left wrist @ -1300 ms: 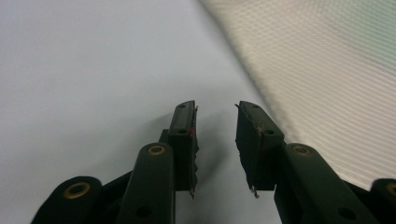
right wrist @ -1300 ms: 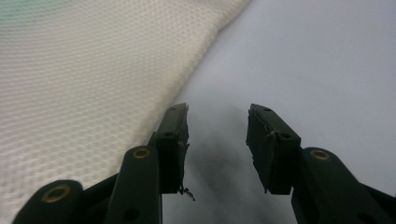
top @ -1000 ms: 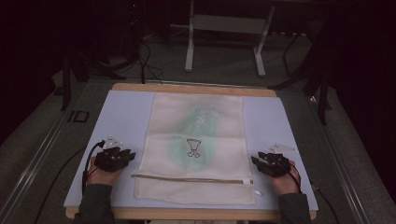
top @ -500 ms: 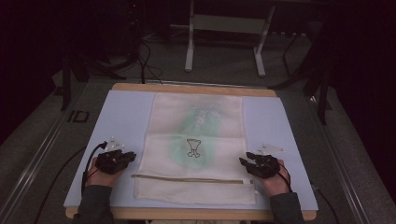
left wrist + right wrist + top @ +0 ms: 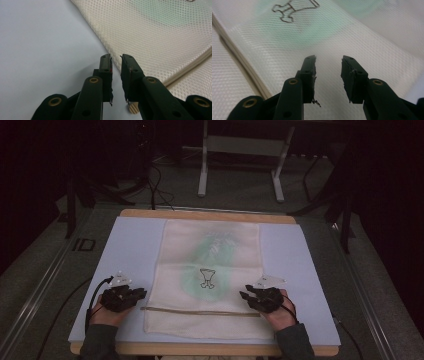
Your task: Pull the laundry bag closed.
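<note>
A cream mesh bag (image 5: 212, 255) lies flat on a pale blue mat (image 5: 135, 245), with a green print and a small black drawing (image 5: 207, 277). A zipper (image 5: 200, 311) runs across it near the front. My left gripper (image 5: 142, 293) rests on the mat at the bag's left edge. In the left gripper view its jaws (image 5: 115, 60) stand a narrow gap apart with nothing between them, right at the bag's edge (image 5: 162, 30). My right gripper (image 5: 242, 295) reaches over the bag's right side. Its jaws (image 5: 328, 60) are open above the mesh (image 5: 337, 32), beside the zipper (image 5: 239, 62).
The mat covers a wooden table (image 5: 205, 213) on a dark floor. A metal frame (image 5: 240, 145) and cables (image 5: 155, 190) are behind the table. A small cream ribbed tab (image 5: 132, 107) shows under the left gripper's jaws.
My right gripper has moved left, from the mat beside the bag to over the bag's right side. The left gripper has stayed in place.
</note>
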